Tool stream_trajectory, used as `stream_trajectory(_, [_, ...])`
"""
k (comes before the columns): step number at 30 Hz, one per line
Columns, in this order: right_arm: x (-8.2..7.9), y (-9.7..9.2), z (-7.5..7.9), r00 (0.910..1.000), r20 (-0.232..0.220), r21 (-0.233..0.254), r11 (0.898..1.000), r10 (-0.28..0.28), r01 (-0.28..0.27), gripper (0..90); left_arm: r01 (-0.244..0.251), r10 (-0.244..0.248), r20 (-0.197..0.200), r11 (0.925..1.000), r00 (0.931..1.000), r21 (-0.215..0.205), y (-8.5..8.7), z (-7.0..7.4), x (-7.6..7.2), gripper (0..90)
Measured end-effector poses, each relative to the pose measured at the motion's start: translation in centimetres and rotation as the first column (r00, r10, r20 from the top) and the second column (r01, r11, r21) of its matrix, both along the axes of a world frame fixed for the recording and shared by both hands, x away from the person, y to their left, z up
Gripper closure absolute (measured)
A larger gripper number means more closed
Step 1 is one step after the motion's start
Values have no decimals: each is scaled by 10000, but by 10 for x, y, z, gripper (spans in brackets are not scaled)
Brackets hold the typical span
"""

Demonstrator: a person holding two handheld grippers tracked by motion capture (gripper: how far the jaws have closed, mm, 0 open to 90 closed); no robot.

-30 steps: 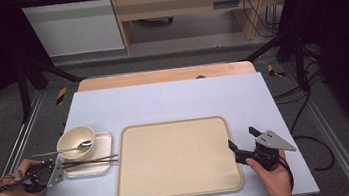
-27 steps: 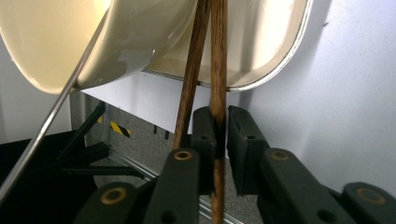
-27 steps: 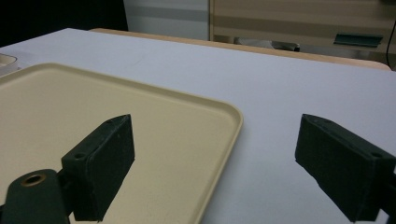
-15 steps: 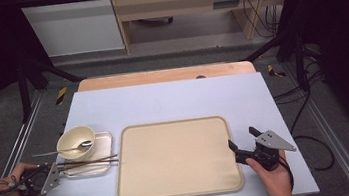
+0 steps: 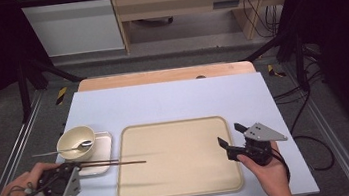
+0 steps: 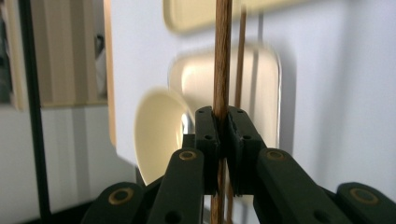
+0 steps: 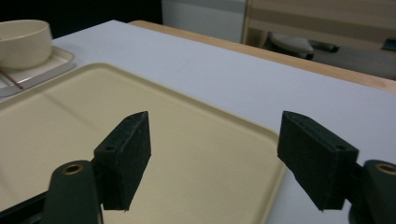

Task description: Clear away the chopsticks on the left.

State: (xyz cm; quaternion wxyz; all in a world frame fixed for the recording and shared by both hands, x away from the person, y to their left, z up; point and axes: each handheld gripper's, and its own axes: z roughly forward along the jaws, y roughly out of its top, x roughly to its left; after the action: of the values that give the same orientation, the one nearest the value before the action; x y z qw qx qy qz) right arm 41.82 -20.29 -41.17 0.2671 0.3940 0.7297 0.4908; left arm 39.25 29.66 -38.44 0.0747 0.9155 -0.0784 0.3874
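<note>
At the lower left of the high view, the left claw [image 5: 72, 167] is clamped on a pair of dark wooden chopsticks [image 5: 115, 161], which reach level toward the right, their tips over the left edge of the beige tray [image 5: 184, 192]. Just above them a cream bowl [image 5: 75, 139] with a spoon [image 5: 63, 150] stands on a small white dish [image 5: 104, 152]. At the lower right, the right claw [image 5: 228, 139] has just been closing, nothing between its pads, which stand apart over the tray's right edge on the pale worktop [image 5: 173, 100].
</note>
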Motion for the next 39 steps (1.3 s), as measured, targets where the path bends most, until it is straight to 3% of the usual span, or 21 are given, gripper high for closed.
stream_trajectory(3, [9,20,22,9934,-651,-301,9949,944,-965,298,677,-678,126,9977,9976,88,-37,-2,8,837])
stream_trajectory(6, [15,31,32,9856,-939,-424,9885,1409,-1453,315,976,-979,217,9951,9950,157,-53,-5,13,838])
stream_trajectory(8, [20,42,40,9763,-1256,-534,9815,1762,-1840,365,1164,-1172,260,9927,9928,307,-67,-9,18,838])
stream_trajectory(9, [25,54,46,9631,-1530,-800,9686,2216,-2355,404,1361,-1371,331,9902,9900,325,-79,-14,23,838])
stream_trajectory(10, [25,54,46,9631,-1530,-800,9686,2216,-2355,404,1361,-1371,331,9902,9900,325,-79,-14,23,838])
stream_trajectory(13, [31,82,52,9306,-2143,-1375,9341,2968,-3296,484,1644,-1648,388,9863,9856,130,-98,-25,31,838])
stream_trajectory(14, [31,82,52,9306,-2143,-1375,9341,2968,-3296,484,1644,-1648,388,9863,9856,130,-98,-25,31,838])
stream_trajectory(15, [34,95,52,9100,-2520,-1479,9161,3294,-3726,510,1735,-1732,412,9848,9840,-34,-103,-29,33,838])
stream_trajectory(18, [37,113,51,8771,-3070,-1651,8870,3694,-4313,540,1777,-1764,427,9836,9834,-293,-109,-32,36,838])
stream_trajectory(20, [38,119,50,8687,-3219,-1658,8810,3765,-4432,555,1783,-1768,454,9834,9832,-326,-110,-33,36,838])
stream_trajectory(21, [41,129,49,8491,-3530,-1694,8657,3929,-4710,569,1847,-1823,568,9820,9816,-402,-112,-34,37,838])
stream_trajectory(22, [41,129,49,8491,-3530,-1694,8657,3929,-4710,569,1847,-1823,568,9820,9816,-402,-112,-34,37,838])
stream_trajectory(23, [45,141,47,8277,-3905,-1817,8476,4032,-4986,583,1904,-1869,699,9806,9799,-473,-114,-34,36,838])
stream_trajectory(27, [50,154,45,8060,-4266,-1914,8300,4103,-5239,605,1983,-1943,868,9793,9771,-399,-117,-33,35,838])
stream_trajectory(29, [55,164,43,7802,-4558,-1898,8097,4283,-5553,627,2074,-2024,914,9770,9750,-493,-118,-34,34,838])
stream_trajectory(30, [55,164,43,7802,-4558,-1898,8097,4283,-5553,627,2074,-2024,914,9770,9750,-493,-118,-34,34,838])
stream_trajectory(31, [58,170,42,7635,-4775,-1815,8014,4348,-5699,635,2073,-2061,1049,9783,9729,-1,-119,-31,33,838])
stream_trajectory(32, [58,170,42,7635,-4775,-1815,8014,4348,-5699,635,2073,-2061,1049,9783,9729,-1,-119,-31,33,838])
stream_trajectory(33, [60,174,41,7479,-4942,-1815,7888,4431,-5872,650,2092,-2081,1046,9779,9725,10,-118,-32,33,838])
stream_trajectory(37, [61,180,39,7294,-5200,-1767,7794,4445,-6010,667,2146,-2083,991,9749,9730,-586,-118,-36,32,838])
stream_trajectory(39, [63,185,35,7104,-5442,-1718,7695,4463,-6150,691,2146,-2096,1073,9760,9719,-379,-117,-35,31,838])
